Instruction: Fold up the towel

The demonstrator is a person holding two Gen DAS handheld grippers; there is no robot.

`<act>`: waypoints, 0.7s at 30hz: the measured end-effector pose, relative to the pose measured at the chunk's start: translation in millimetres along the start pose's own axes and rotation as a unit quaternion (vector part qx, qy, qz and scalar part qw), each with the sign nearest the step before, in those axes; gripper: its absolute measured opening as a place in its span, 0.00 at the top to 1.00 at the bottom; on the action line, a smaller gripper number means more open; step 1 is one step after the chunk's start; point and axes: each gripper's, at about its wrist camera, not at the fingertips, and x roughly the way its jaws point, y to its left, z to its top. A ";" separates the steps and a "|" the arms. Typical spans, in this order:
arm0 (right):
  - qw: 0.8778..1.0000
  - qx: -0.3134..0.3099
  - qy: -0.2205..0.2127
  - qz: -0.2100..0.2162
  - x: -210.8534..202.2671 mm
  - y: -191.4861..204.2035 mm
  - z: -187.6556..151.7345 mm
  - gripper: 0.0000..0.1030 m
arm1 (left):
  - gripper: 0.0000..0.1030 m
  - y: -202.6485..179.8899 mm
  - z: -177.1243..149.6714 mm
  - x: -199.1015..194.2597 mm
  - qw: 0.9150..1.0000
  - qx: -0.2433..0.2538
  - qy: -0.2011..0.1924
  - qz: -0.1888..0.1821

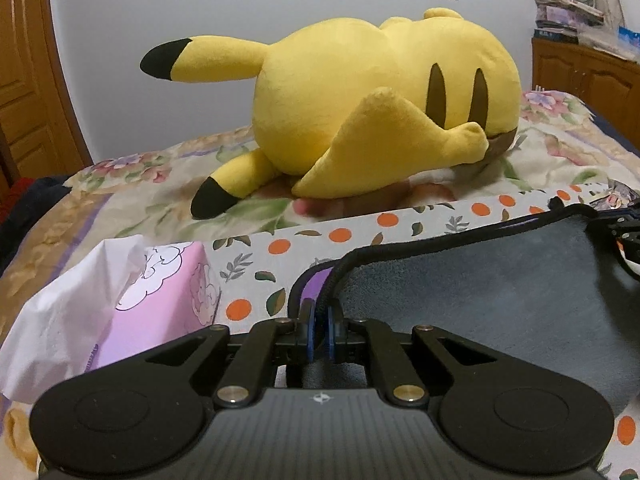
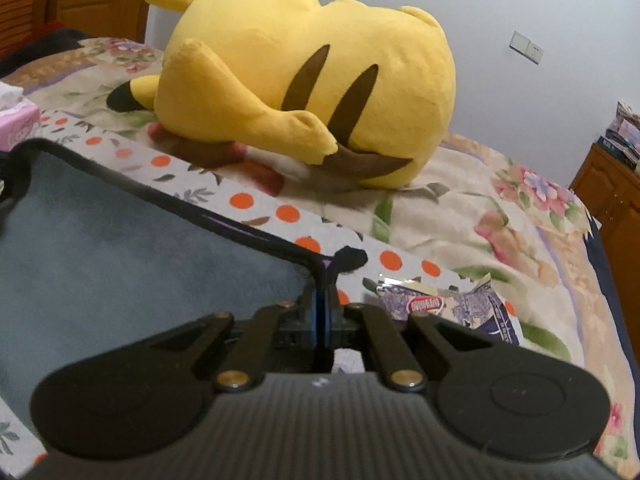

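A grey towel with a black stitched border and a purple underside lies on an orange-dotted cloth on the bed. My left gripper is shut on the towel's left corner and holds it lifted. My right gripper is shut on the towel's right corner, and the towel spreads out to its left. The right gripper's black frame shows at the right edge of the left wrist view.
A big yellow plush toy lies on the flowered bedspread just beyond the towel. A pink tissue box stands to the left. A snack packet lies to the right. Wooden cabinets stand by the far wall.
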 end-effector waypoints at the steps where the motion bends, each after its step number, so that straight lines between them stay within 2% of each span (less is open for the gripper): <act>1: 1.000 0.002 0.000 0.000 -0.3 0.3 0.7 0.95 | 0.92 0.6 -0.3 0.1 1.000 -0.002 0.000 -0.001; 3: 1.000 0.003 0.001 -0.002 -1.5 0.9 1.4 0.89 | 0.89 0.2 -1.1 0.0 1.000 -0.001 0.000 0.000; 5: 1.000 0.007 0.000 0.001 -2.6 0.2 1.7 0.89 | 0.81 -0.7 -2.1 -0.4 1.000 0.002 0.001 0.001; 7: 1.000 0.014 0.000 0.004 -4.4 -1.0 1.9 0.87 | 0.69 0.2 -3.3 -1.5 1.000 -0.003 0.001 0.000; 10: 1.000 0.019 -0.004 0.007 -9.7 0.4 1.1 0.83 | 0.64 -0.7 -5.8 -4.3 1.000 -0.004 0.001 -0.003; 12: 1.000 0.023 -0.009 0.014 -13.7 1.8 0.0 0.58 | 0.61 -1.7 -7.7 -7.2 1.000 0.000 0.001 -0.006; 17: 0.999 0.035 -0.011 0.040 -24.3 8.4 -6.2 0.56 | 0.50 -2.3 -14.0 -17.9 1.000 -0.006 0.000 -0.016; 19: 0.998 0.044 -0.012 0.048 -28.4 10.7 -9.1 0.53 | 0.43 -3.7 -17.5 -22.2 1.000 -0.009 0.001 -0.019; 21: 0.997 0.053 -0.013 0.058 -33.1 13.0 -13.0 0.49 | 0.42 -5.9 -21.5 -26.7 1.000 -0.008 0.002 -0.022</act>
